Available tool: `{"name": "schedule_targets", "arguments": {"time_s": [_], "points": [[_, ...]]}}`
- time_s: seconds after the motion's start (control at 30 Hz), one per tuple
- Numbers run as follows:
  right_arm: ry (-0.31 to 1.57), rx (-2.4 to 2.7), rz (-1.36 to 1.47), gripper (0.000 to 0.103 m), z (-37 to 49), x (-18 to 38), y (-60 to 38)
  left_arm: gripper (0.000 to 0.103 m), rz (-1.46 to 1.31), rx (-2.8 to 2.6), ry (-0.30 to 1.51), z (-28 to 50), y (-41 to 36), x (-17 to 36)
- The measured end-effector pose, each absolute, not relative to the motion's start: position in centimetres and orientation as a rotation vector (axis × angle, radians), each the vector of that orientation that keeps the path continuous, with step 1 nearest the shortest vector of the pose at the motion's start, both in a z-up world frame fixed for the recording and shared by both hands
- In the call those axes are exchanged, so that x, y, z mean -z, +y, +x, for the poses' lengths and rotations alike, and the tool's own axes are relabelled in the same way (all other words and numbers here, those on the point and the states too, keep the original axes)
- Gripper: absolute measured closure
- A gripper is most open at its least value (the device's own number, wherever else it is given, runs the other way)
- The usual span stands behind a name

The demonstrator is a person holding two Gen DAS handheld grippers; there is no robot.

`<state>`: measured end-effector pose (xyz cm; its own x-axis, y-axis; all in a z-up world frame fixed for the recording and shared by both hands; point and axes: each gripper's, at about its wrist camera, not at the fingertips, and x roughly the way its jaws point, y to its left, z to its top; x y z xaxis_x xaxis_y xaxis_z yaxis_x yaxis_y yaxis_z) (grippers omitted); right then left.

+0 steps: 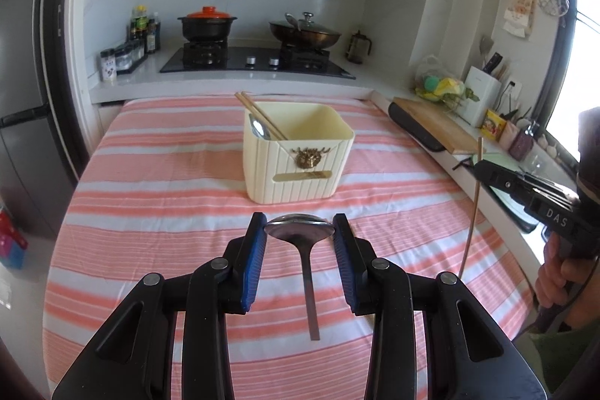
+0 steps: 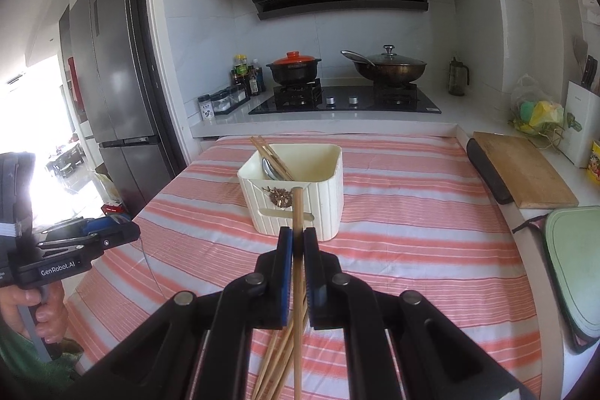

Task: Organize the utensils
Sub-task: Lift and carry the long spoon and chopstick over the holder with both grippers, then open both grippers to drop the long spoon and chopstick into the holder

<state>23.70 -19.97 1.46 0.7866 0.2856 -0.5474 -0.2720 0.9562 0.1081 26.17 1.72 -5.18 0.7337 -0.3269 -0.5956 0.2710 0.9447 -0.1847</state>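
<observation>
A cream utensil holder (image 1: 298, 152) (image 2: 296, 190) stands on the striped cloth and holds a spoon (image 1: 259, 129) and chopsticks (image 1: 260, 115). My left gripper (image 1: 300, 231) is open; a steel spoon (image 1: 305, 250) lies on the cloth between its fingers, its bowl at the fingertips. My right gripper (image 2: 298, 242) is shut on one wooden chopstick (image 2: 297, 208), held upright in front of the holder. Several more chopsticks (image 2: 277, 355) lie on the cloth under it. The right gripper also shows in the left wrist view (image 1: 483, 169), with its chopstick (image 1: 473, 205).
The table has a pink-striped cloth (image 1: 168, 182). Behind it is a counter with a stove (image 1: 258, 60), a black pot (image 1: 208, 23) and a wok (image 1: 305, 32). A wooden cutting board (image 2: 521, 171) and a green board (image 2: 577, 261) lie at the right. A fridge (image 2: 112, 70) stands left.
</observation>
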Motion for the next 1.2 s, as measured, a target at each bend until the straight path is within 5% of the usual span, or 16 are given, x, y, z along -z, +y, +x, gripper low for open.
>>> {"name": "schedule_targets", "arguments": {"time_s": [0.3, 0.63, 0.83, 1.2], "points": [[0.597, -0.379, -0.022, 0.097, 30.7, -4.3, -17.8, 0.067, -0.091, 0.348, 0.588, 32.4, 2.6, -2.4], [0.389, -0.417, -0.011, 0.097, 41.2, -11.0, -15.0, 0.067, -0.111, 0.250, 0.436, 43.4, 2.3, -8.4], [0.303, -0.390, 0.000, 0.097, 46.4, -9.7, -14.2, 0.067, -0.131, 0.230, 0.523, 49.4, 1.6, -4.2], [0.628, -0.392, -0.003, 0.097, 51.8, 1.5, -14.5, 0.067, -0.059, 0.216, 0.828, 54.4, -0.8, 8.2]]}}
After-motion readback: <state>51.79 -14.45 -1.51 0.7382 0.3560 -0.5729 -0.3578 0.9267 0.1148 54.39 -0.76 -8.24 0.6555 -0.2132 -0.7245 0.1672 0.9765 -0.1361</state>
